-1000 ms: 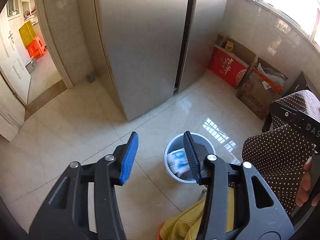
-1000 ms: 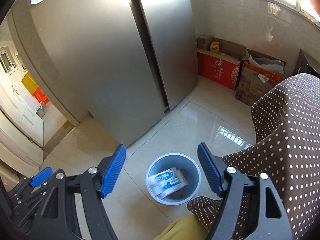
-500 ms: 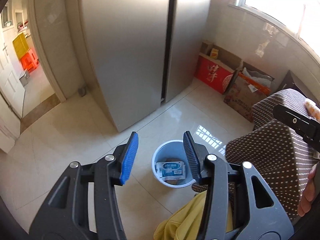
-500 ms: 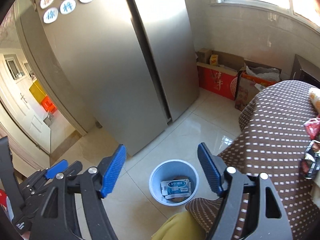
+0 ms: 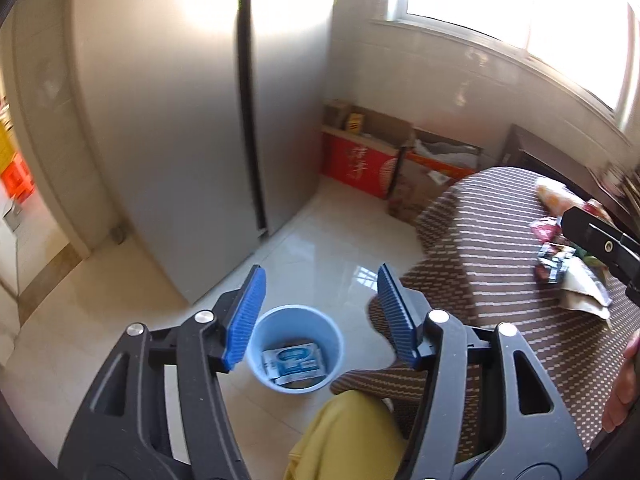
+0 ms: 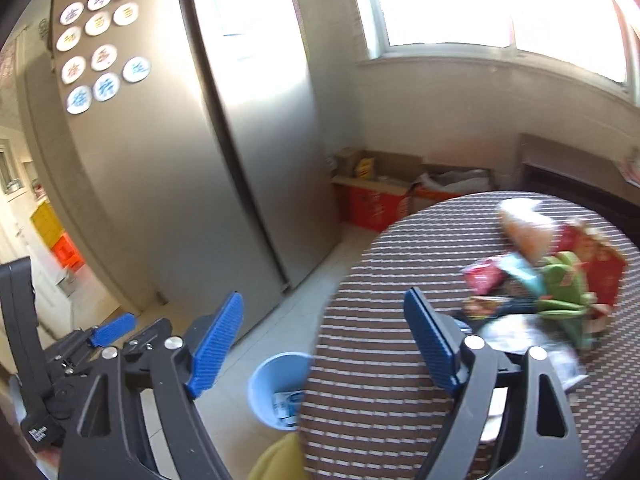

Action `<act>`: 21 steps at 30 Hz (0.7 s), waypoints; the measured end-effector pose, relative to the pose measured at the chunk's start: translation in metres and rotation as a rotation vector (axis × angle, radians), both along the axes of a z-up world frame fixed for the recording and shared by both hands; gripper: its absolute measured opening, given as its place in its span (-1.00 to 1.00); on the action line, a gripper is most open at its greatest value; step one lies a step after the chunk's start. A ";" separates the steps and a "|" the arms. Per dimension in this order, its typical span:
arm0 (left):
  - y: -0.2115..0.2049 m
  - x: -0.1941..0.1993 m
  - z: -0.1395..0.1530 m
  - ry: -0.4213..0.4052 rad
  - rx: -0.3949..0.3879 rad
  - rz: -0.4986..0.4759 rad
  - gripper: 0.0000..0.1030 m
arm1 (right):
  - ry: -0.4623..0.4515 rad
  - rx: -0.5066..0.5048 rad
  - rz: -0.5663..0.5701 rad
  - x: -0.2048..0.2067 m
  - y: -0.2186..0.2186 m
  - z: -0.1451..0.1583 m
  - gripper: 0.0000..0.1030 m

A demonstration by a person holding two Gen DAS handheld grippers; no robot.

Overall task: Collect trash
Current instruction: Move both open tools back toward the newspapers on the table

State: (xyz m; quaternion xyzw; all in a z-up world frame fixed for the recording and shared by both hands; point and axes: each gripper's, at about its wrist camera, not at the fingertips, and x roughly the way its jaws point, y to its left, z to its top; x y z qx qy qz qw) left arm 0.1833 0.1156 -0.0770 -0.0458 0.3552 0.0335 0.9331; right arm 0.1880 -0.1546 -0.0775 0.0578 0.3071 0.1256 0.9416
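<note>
A light blue bin point(image 5: 295, 354) stands on the floor beside the table, with a blue-and-white packet point(image 5: 293, 362) inside; it also shows in the right wrist view point(image 6: 276, 388). My left gripper point(image 5: 320, 316) is open and empty, high above the bin. My right gripper point(image 6: 326, 342) is open and empty, over the near edge of the round table point(image 6: 400, 280). A blurred pile of wrappers point(image 6: 540, 288) lies on the brown dotted cloth, to the right of the right gripper. The pile also shows in the left wrist view point(image 5: 568, 264).
A tall steel fridge point(image 5: 180, 120) stands behind the bin. Red and brown cardboard boxes point(image 5: 372, 160) line the wall under the window. A doorway point(image 5: 16, 184) opens at far left. Yellow fabric point(image 5: 344, 436) lies below the grippers.
Both grippers have risen and swung right, away from the bin towards the table top. The wrapper pile has come into the right wrist view. Both stay open and empty.
</note>
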 end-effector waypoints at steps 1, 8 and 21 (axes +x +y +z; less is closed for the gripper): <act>-0.009 0.001 0.001 -0.003 -0.001 -0.020 0.17 | -0.006 -0.010 -0.020 -0.001 -0.011 -0.001 0.66; -0.068 0.003 0.002 0.000 -0.006 -0.140 0.31 | 0.032 -0.060 -0.130 -0.012 -0.075 -0.014 0.79; -0.124 0.006 -0.021 0.085 0.017 -0.243 0.39 | 0.057 -0.337 -0.159 -0.018 -0.085 -0.067 0.82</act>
